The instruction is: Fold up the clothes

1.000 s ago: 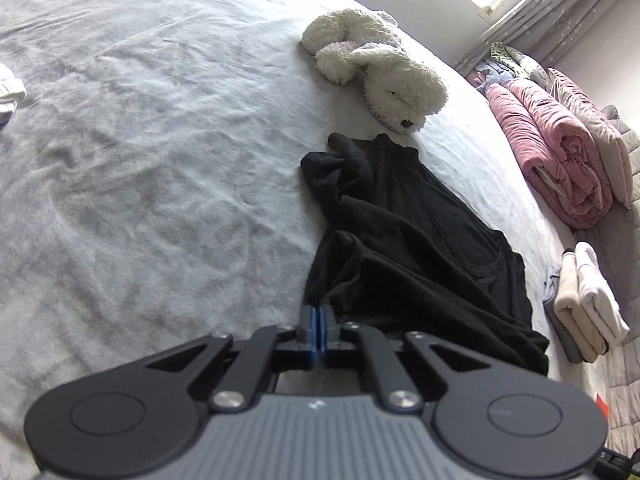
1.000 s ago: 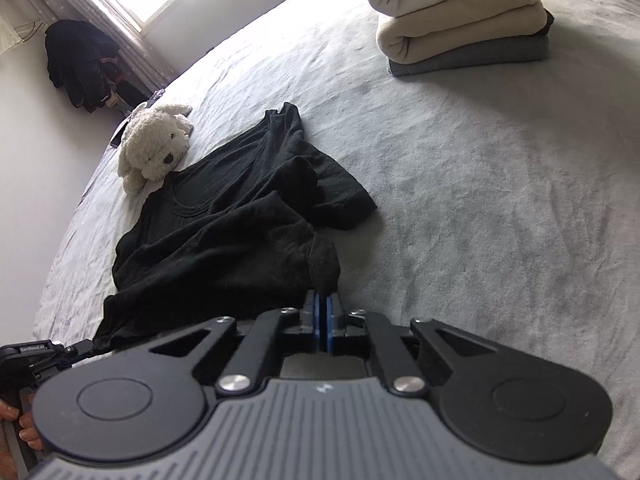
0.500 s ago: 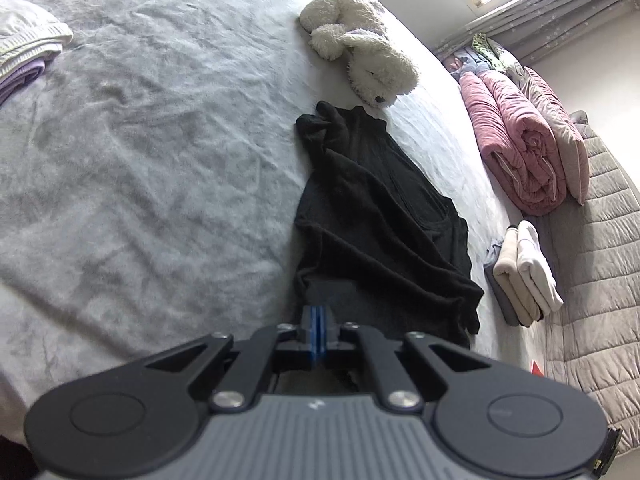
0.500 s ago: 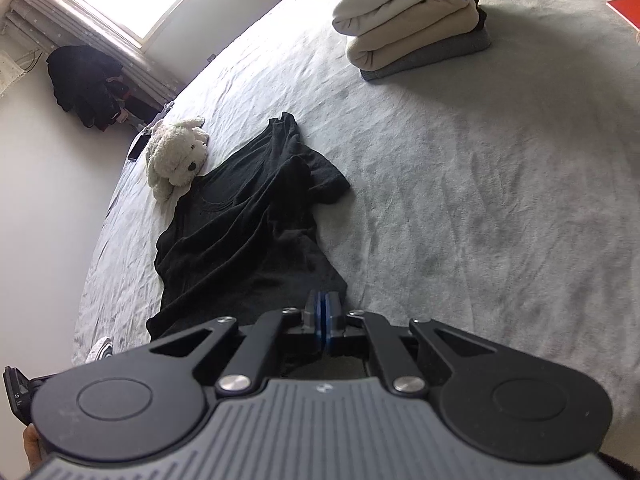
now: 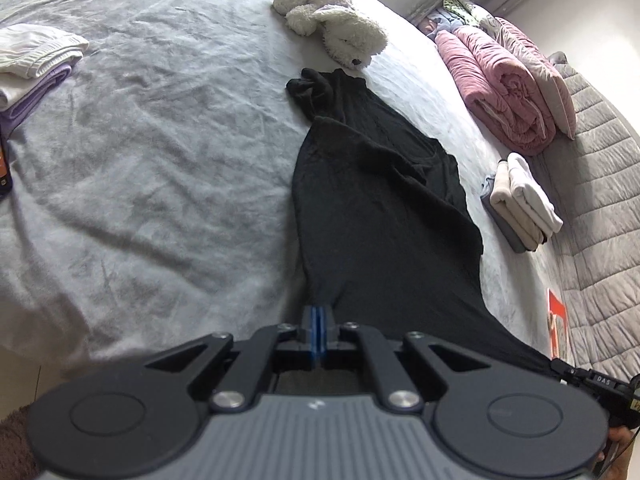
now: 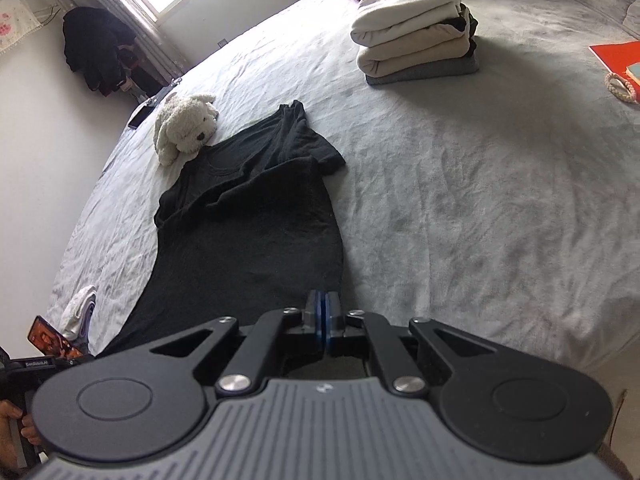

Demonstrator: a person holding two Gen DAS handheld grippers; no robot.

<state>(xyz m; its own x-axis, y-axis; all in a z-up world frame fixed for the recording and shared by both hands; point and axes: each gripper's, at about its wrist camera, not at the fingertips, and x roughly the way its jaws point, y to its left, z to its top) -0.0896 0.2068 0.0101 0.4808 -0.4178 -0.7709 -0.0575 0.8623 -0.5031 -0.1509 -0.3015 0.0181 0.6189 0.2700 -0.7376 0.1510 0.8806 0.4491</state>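
A black T-shirt [image 5: 380, 208] lies stretched lengthwise on the grey bed, its collar end near a white plush dog [image 5: 340, 28]. My left gripper [image 5: 319, 314] is shut on the near hem at one corner. My right gripper [image 6: 323, 304] is shut on the other hem corner of the same black T-shirt [image 6: 248, 216]. The near part of the shirt is lifted and pulled taut between the two grippers. One sleeve [image 6: 320, 152] lies bunched on the right; the other sleeve [image 5: 308, 88] is crumpled by the plush dog [image 6: 184, 124].
A folded stack of cream and grey clothes [image 6: 416, 48] sits on the bed to the right. A second stack, white and purple, [image 5: 32, 64] lies at the left. Rolled pink quilts [image 5: 504, 84] line the far side. A red book [image 6: 616, 56] and a phone [image 6: 48, 338] lie near the edges.
Both grippers have pulled the hem back toward the bed's near edge and risen. The crumpled shirt has drawn out long and flatter. Both stay shut on the hem.
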